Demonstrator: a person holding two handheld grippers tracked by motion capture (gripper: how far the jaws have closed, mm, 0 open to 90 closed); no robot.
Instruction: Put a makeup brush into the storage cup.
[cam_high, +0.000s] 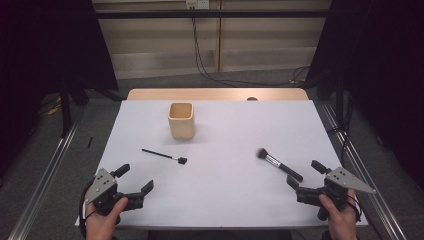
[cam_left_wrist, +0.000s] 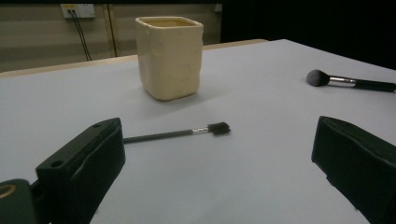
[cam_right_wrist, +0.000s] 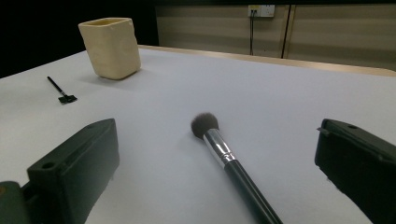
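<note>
Powder brush (cam_right_wrist: 229, 161) between spread right gripper (cam_right_wrist: 215, 172) jaws

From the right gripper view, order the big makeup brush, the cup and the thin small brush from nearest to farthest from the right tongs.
1. Big makeup brush: lying between the open right tongs.
2. Thin small brush: far left on the table.
3. Cup: upright, beyond the thin small brush.
</note>
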